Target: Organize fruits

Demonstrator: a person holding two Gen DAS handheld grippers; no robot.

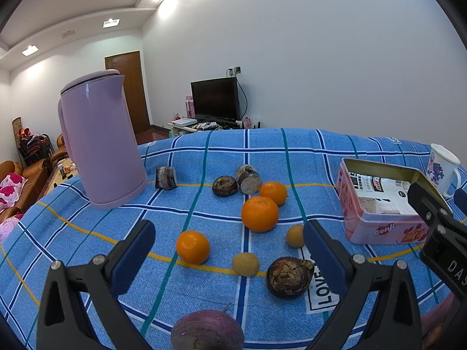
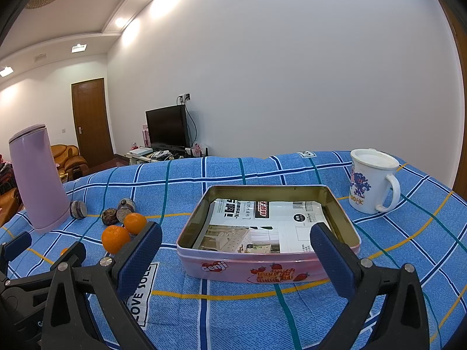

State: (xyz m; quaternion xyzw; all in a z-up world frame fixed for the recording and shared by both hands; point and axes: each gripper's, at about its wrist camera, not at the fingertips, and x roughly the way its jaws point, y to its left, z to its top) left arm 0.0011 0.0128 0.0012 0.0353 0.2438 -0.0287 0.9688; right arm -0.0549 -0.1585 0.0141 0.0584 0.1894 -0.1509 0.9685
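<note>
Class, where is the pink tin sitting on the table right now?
The pink tin sits open on the blue checked cloth, straight ahead of the right claw, with the white mug behind-right and the oranges left.

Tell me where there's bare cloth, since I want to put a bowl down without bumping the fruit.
Free: the stretch between the pink tin and the white mug, and the far cloth behind the tin. Also bare is the patch in front of the purple kettle. Crowded: between kettle and tin, where the oranges and dark fruits lie scattered.

White walls (image 2: 292, 73), wooden door (image 2: 92, 119), television (image 2: 166, 127), sofa (image 2: 68, 156)
</note>
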